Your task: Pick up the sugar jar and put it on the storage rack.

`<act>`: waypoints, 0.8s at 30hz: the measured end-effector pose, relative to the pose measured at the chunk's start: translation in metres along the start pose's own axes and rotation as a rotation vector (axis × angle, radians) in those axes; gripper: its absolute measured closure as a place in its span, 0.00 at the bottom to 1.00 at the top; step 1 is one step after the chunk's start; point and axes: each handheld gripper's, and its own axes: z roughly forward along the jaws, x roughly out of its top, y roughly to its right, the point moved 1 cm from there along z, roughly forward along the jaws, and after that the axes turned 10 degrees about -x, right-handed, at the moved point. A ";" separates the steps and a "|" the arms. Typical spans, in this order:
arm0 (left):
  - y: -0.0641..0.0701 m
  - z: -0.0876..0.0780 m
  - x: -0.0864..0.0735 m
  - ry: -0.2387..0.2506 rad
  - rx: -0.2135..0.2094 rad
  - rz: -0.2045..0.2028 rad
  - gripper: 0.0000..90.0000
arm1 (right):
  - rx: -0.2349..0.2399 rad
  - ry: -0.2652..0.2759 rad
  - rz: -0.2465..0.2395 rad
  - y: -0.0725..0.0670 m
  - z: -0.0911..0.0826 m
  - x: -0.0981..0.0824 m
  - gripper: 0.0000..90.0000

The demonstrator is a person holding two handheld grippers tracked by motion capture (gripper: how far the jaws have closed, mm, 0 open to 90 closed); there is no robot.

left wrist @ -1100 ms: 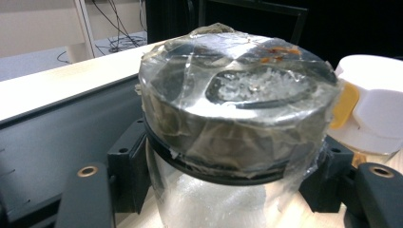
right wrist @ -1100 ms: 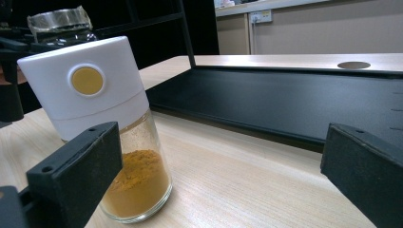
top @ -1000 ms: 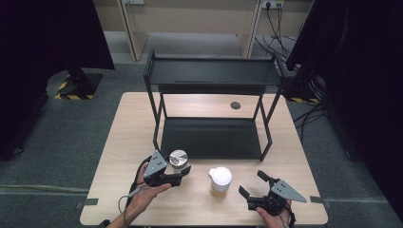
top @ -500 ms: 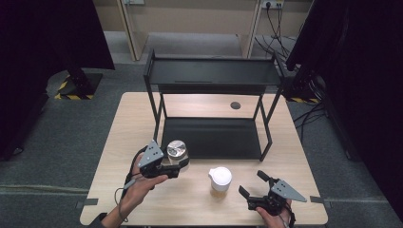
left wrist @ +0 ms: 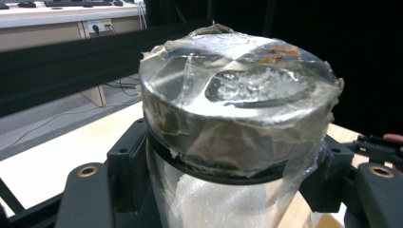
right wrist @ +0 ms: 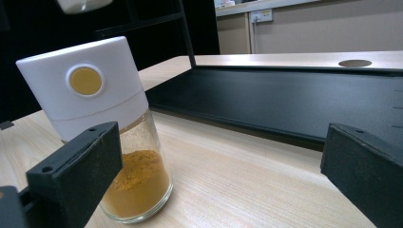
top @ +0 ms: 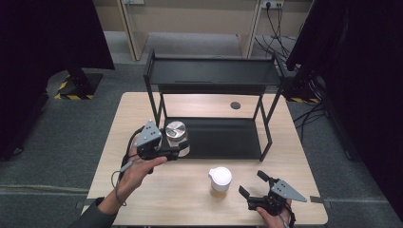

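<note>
Left gripper (top: 178,151) clamped on the steel-lidded jar (top: 176,134), held off the bench (top: 157,187) just before the rack (top: 214,137); shelving it remains. Right gripper (top: 252,187) rests wide open, nothing held, spice jar (top: 220,180) just left of its jaws, untouched.

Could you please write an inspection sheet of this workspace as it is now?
Surface: light wooden table, with a round hole near the back.
Job's things: metal-lidded jar wrapped in film, held above the table by the black rack; white-capped spice jar with orange powder stands upright in front.
Clutter: nothing seen.
Grippers: left gripper shut on the metal-lidded jar; right gripper open, beside the white-capped spice jar, not touching.
Cables: one trails from the left gripper.
Surroundings: grey floor, dark curtains, wall sockets.
</note>
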 end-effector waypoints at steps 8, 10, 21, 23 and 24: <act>-0.004 -0.001 0.021 -0.001 -0.008 0.008 0.35 | 0.001 -0.006 0.003 0.000 0.000 0.000 0.00; -0.006 -0.001 0.027 -0.004 -0.016 0.006 0.35 | 0.002 -0.006 0.001 0.000 0.000 0.000 0.00; -0.008 -0.004 0.065 -0.015 -0.009 0.034 0.35 | 0.003 -0.009 0.005 0.000 0.001 0.000 0.00; -0.009 -0.004 0.073 -0.020 -0.013 0.034 0.35 | 0.003 -0.008 0.004 0.000 0.000 0.000 0.00; -0.009 -0.004 0.077 -0.025 -0.013 0.038 0.35 | 0.003 -0.008 0.004 0.000 0.000 0.000 0.00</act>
